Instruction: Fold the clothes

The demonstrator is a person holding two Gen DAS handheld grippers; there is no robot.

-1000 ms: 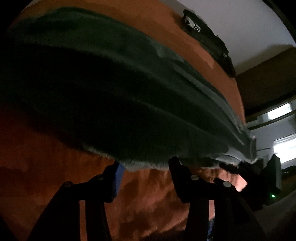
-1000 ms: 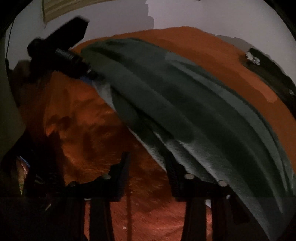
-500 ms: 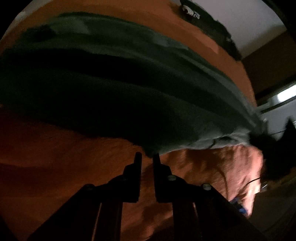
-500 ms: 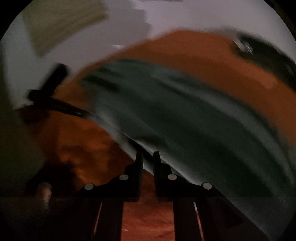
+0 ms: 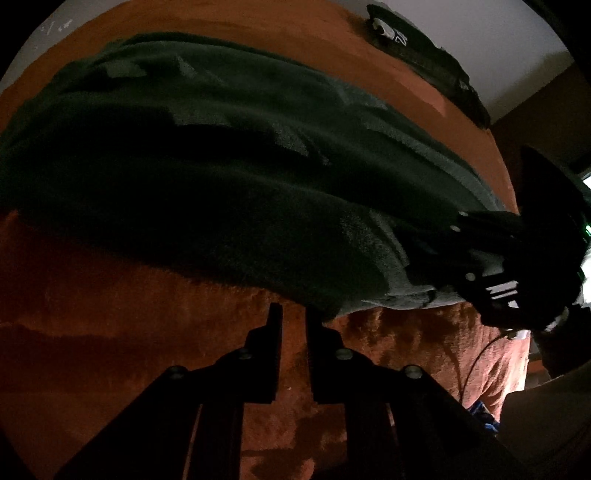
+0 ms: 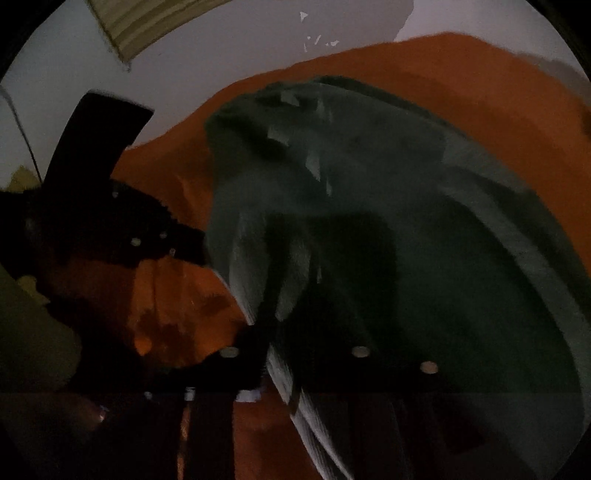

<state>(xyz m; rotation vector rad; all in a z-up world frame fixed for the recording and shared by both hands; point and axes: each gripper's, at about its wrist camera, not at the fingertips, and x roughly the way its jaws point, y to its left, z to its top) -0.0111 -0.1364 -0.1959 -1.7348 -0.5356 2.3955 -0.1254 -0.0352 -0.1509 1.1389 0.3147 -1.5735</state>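
A dark green garment (image 5: 221,177) lies spread across an orange fuzzy blanket (image 5: 129,314). My left gripper (image 5: 293,312) is at its near hem, jaws down to a narrow slit and pinching the hem's edge. In the right wrist view the left gripper (image 6: 201,249) meets the garment's (image 6: 461,258) left edge. My right gripper (image 6: 321,258) sits over bunched folds at the other end, its jaws opening with cloth lying between them. From the left wrist view the right gripper (image 5: 443,254) rests on the garment's right corner.
A black item with white print (image 5: 417,55) lies along the blanket's far edge by a pale wall. Dark wooden furniture (image 5: 535,103) stands at the right. A thin cable (image 5: 476,362) hangs near the right hand. A striped cloth (image 6: 147,22) hangs on the wall.
The left jaws went from wide open to nearly closed at the hem. The right gripper closed, swept sideways onto the garment, then spread its jaws; the cloth there is now bunched.
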